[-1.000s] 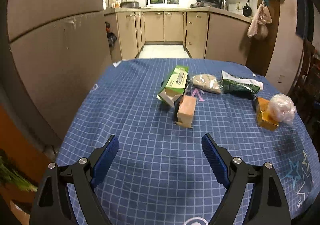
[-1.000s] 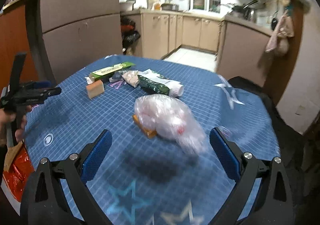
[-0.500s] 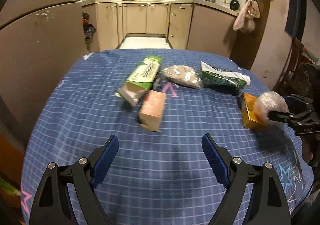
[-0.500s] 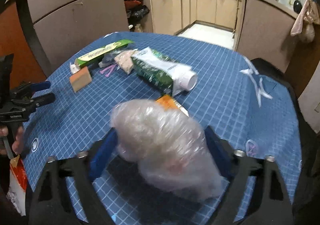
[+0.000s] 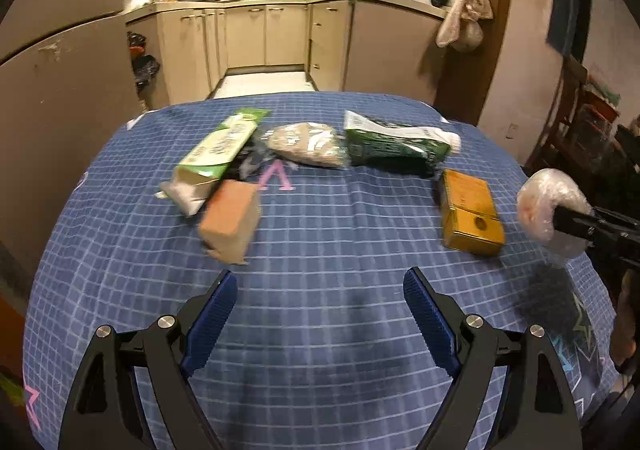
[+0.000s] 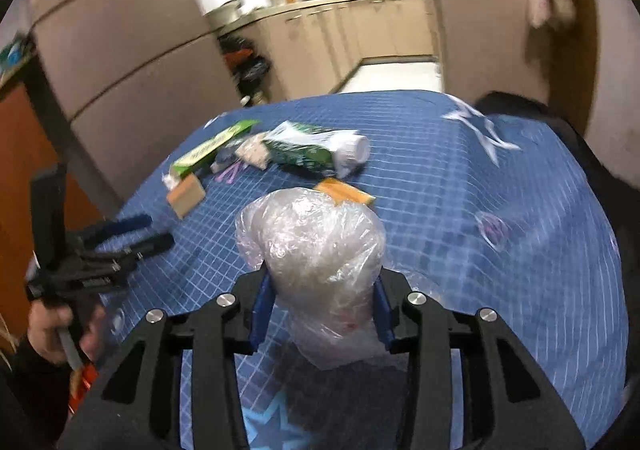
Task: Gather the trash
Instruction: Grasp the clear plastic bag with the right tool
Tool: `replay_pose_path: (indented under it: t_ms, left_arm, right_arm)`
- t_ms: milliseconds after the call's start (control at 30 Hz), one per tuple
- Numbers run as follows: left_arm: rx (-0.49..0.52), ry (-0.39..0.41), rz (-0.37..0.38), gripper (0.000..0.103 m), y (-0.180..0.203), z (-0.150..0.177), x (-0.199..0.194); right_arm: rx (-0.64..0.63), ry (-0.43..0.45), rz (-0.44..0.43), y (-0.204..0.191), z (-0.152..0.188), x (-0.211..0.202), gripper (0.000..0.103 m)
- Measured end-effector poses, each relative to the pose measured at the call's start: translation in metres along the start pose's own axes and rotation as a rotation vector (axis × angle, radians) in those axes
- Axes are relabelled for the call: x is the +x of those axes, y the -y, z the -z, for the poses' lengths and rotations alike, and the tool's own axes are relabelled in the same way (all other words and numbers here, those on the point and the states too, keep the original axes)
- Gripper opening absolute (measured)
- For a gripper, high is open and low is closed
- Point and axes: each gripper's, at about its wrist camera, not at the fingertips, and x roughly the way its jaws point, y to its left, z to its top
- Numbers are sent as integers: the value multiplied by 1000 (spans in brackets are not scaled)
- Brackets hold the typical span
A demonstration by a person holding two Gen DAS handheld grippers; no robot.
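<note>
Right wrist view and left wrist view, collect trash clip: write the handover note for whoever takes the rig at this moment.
Right gripper: jaws have just been closing, now shut on the crumpled clear plastic bag, which looks lifted off the blue checked tablecloth.
Left gripper: open, empty, hovering near the tan box.
On the table: green carton, tan box, bag of beige contents, green-and-white packet, orange box.
Done: bag gripped.
Left: bin the bag and collect the other five. No bin in view.
</note>
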Motion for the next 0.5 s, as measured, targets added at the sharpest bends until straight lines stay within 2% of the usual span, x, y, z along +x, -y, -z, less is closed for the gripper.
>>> replay_pose_path:
  t_ms: [100,167,233,367,433,500]
  left_arm:
    - [41,-28,25,85,20,-5,13]
    - [77,-50,48,85,37,-7,22]
    - [126,-71,80,86,60,-10,33]
    - [201,-91,100,88,96,-18,52]
    - [203,-92,94,88,104,-22,60]
    - [199,-94,88,94,109,-27,68]
  right_arm:
    - [86,-3,76,8,9,-12,40]
    - [77,-2,146,6,18,-16,40]
    - [82,-7,180,6,26,-16,41]
    - [109,-13,185,11,38,-15,41]
    - [126,-5,177,16,39,-18,42]
    - [136,2,171,20,40,-22,42]
